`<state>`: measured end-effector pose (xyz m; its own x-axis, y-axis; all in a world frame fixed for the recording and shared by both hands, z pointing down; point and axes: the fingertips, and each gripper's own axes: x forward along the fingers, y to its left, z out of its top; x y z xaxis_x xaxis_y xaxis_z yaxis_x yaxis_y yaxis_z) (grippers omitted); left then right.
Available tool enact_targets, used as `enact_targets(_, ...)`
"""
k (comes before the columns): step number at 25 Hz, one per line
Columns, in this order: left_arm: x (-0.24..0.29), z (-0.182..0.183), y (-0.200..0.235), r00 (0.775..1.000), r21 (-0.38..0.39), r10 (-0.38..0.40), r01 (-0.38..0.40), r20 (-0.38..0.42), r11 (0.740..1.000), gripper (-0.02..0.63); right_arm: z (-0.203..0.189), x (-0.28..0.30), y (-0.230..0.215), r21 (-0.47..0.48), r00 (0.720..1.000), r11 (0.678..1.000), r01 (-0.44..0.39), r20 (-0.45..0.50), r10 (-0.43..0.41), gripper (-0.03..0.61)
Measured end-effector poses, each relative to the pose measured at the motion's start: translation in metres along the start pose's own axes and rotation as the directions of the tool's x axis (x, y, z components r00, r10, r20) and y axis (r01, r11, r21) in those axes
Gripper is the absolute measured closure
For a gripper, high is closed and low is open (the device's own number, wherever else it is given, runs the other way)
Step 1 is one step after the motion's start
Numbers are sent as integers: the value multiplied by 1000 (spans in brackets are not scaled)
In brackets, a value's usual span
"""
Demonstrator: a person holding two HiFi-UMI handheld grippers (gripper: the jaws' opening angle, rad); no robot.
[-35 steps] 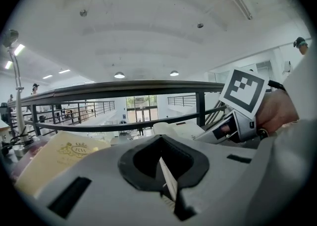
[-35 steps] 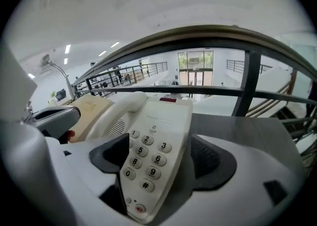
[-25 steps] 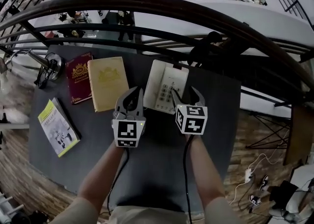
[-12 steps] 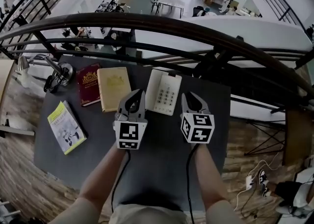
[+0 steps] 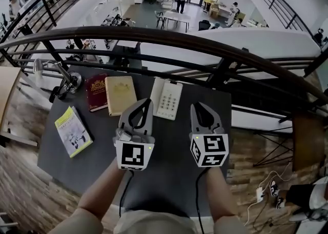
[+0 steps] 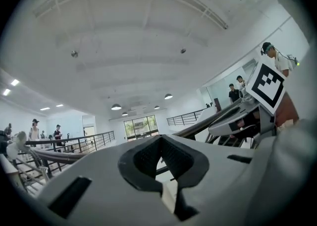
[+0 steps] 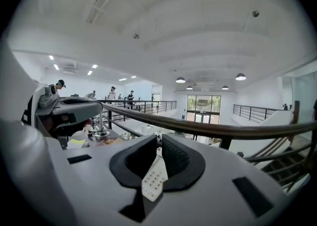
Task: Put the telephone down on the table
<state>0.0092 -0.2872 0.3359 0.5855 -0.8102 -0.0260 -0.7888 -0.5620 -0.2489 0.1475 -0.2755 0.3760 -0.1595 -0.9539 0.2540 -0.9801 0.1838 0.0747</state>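
Lying flat, telephone sits beyond left hand-held gripper.

The left gripper and right gripper have pale grey shells and black ribbed pads. Behind the jaws each carries a white marker cube and a black cable. The right gripper's jaws have just been closing, with nothing between them. The person wears beige sleeves.

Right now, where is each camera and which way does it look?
Head view: on the person's head, looking down at the table, telephone, both forearms, left gripper, right gripper.
Left gripper view: on the left gripper, facing level at railing and ceiling; its shut jaws show.
Right gripper view: on the right gripper, aimed down past the railing; jaws just closed further, gripping nothing.
Shared: head and right gripper views both show the telephone.
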Motion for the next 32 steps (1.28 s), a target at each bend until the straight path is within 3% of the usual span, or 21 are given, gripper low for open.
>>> enact_targets(5,-35,49,-6,992,-80,40,-31,120,996,611,45,-61,13,-96,993,995,7,116,4,551)
enact_targets(11,-79,82,-15,989,-70,52,-43,139,997,611,82,-123,38,-165,973,986,-15,223,52,552)
enact_targets(13,-90,86,-19,989,-68,46,-36,142,997,611,86,-138,48,-148,967,988,-34,244,70,552)
enact_targets(19,-113,78,-44,991,-115,18,-3,134,993,611,60,-169,77,-62,969,996,-60,238,73,554)
enact_targets(22,-123,67,-63,993,-108,-35,47,108,993,611,33,-175,81,3,974,995,-104,205,101,554)
enact_targets(26,-136,48,-81,996,-51,-84,86,42,995,611,13,-183,75,26,977,996,-90,197,83,554)
enact_targets(32,-144,32,-89,997,-115,-74,77,25,990,611,5,-189,71,35,977,997,-75,201,67,569)
